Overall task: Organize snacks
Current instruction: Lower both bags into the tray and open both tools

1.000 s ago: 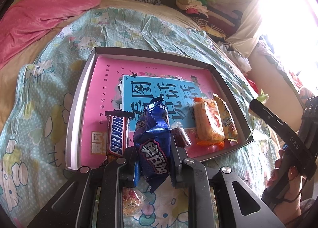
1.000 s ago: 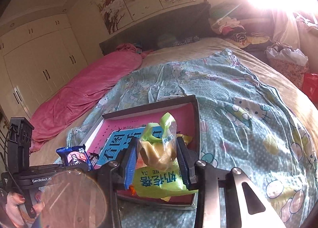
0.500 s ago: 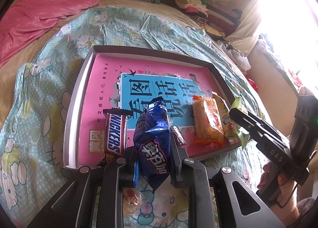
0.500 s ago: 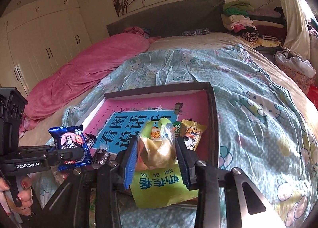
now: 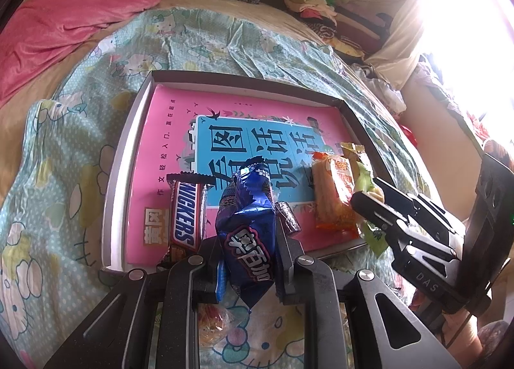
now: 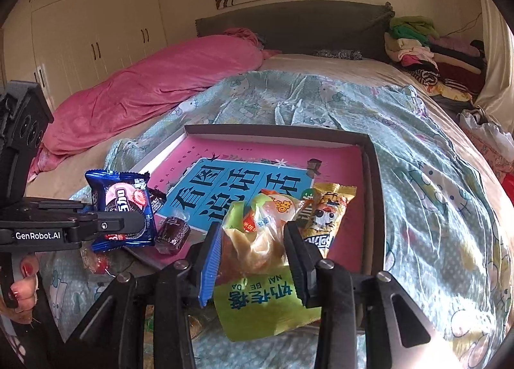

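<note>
right gripper (image 6: 253, 250) clenched on green-yellow plastic snack bag (image 6: 263, 298), now swung over near edge of shallow pink-lined tray (image 6: 372, 176) | left gripper (image 5: 247, 240) unmoved, gripping blue foil biscuit pack (image 5: 247, 227) | next: likely drop beside 2 orange packets ahead of its fingertips

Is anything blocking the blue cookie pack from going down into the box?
Nothing blocks it. The left gripper holds the blue cookie pack over the box's near edge, with the Snickers bar left of it and a small dark candy right, pink floor between.
</note>
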Demonstrator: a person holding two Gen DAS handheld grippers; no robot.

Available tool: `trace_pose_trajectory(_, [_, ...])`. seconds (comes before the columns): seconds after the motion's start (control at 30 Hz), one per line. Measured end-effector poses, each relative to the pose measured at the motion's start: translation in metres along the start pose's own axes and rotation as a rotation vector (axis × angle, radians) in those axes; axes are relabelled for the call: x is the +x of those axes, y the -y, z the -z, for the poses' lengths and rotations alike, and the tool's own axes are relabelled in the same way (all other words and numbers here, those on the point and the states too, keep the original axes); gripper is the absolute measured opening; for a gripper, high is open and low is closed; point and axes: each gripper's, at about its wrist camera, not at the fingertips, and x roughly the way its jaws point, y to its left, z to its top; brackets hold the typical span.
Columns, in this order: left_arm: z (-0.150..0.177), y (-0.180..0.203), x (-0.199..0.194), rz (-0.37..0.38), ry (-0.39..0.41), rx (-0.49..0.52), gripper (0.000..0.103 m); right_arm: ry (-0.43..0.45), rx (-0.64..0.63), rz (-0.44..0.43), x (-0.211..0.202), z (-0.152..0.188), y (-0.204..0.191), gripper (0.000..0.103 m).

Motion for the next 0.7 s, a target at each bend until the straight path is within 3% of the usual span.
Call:
trace_pose_trajectory(0.4, [0.000,0.000,-0.001,0.003,-0.003,-0.005,0.023,-0.014,-0.015,-0.020,-0.004,0.001,-0.006,0.043])
trace_pose_trajectory(0.7, [0.000,0.000,-0.001,0.006,-0.005,-0.010,0.023,-0.020,-0.046,0.011,-0.022,0.006,-0.008,0.046])
